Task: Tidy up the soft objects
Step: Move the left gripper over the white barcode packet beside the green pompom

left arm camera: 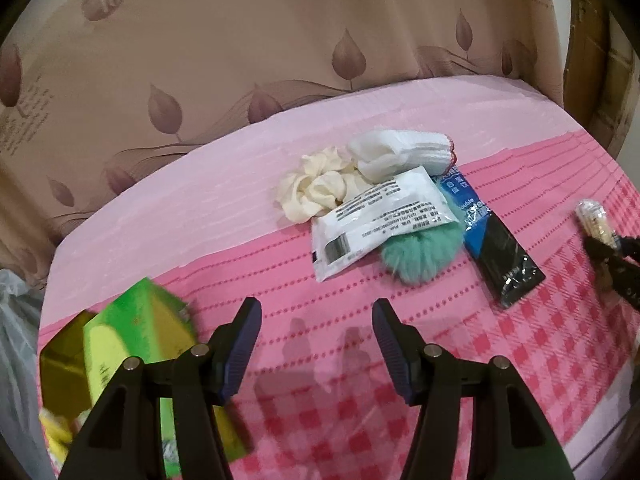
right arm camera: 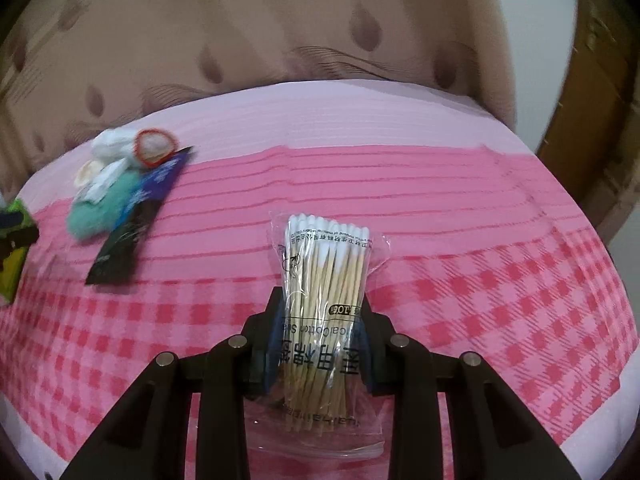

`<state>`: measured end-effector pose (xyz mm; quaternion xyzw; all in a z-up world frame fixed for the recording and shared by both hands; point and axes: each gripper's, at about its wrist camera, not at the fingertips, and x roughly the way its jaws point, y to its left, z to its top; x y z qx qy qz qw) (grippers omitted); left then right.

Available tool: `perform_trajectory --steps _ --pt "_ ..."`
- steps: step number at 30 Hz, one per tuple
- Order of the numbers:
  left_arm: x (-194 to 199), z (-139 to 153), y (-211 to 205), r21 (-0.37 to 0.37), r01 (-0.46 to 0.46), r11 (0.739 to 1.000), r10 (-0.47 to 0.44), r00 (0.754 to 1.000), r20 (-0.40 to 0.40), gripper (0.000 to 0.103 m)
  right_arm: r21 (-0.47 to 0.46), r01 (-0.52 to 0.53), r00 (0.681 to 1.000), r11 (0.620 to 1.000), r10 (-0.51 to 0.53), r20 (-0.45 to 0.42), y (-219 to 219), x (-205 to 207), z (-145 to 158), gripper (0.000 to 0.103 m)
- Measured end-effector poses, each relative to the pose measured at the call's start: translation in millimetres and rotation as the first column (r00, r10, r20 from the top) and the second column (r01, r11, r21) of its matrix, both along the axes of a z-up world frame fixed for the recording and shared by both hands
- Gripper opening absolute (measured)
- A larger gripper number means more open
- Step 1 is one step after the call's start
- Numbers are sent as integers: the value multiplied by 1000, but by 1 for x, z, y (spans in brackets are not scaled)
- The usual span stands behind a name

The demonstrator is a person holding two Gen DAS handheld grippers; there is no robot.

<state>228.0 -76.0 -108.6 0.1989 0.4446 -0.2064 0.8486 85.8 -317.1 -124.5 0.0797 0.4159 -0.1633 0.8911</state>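
Bench [left arm camera: 200, 184] with pink checked cloth. Green tissue box [left arm camera: 136, 328] near left. Pile mid-bench: white packet [left arm camera: 376, 220] atop teal pompom [left arm camera: 420, 252], cream scrunchie [left arm camera: 316, 192]. Left gripper [left arm camera: 316, 320] spread, holding nothing. Right gripper [right arm camera: 320, 316] pinching cotton swab pack [right arm camera: 324, 276] above cloth.

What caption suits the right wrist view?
Right gripper clamps a cotton swab pack above the pink checked cloth.

L tongs [left arm camera: 317, 322] agape (R tongs [right arm camera: 320, 320] clamped)
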Motion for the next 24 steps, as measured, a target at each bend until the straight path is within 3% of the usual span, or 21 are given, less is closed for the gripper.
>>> perform_trajectory --steps 3,16,20,21,22,24 --pt "9 -9 -7 9 12 1000 -11 1000 -17 59 35 12 1000 999 -12 13 -7 -2 0 28" --pt "43 -30 -34 32 48 998 -47 998 -31 59 21 9 1000 1000 -9 6 -5 -1 -1 30" --pt "49 -31 -37 4 45 999 -45 998 -37 58 11 5 1000 1000 -5 2 -3 -1 -1 32" --pt "50 -31 -37 -11 46 999 -46 998 -42 45 11 3 1000 1000 -3 1 -3 -1 -2 33" --pt "51 -31 -38 -19 46 999 -47 997 -54 39 10 3 1000 1000 -3 1 -3 -1 -2 33" --pt "51 -31 -39 -19 44 999 -45 997 -56 38 10 4 1000 1000 -4 1 -3 -1 -2 33"
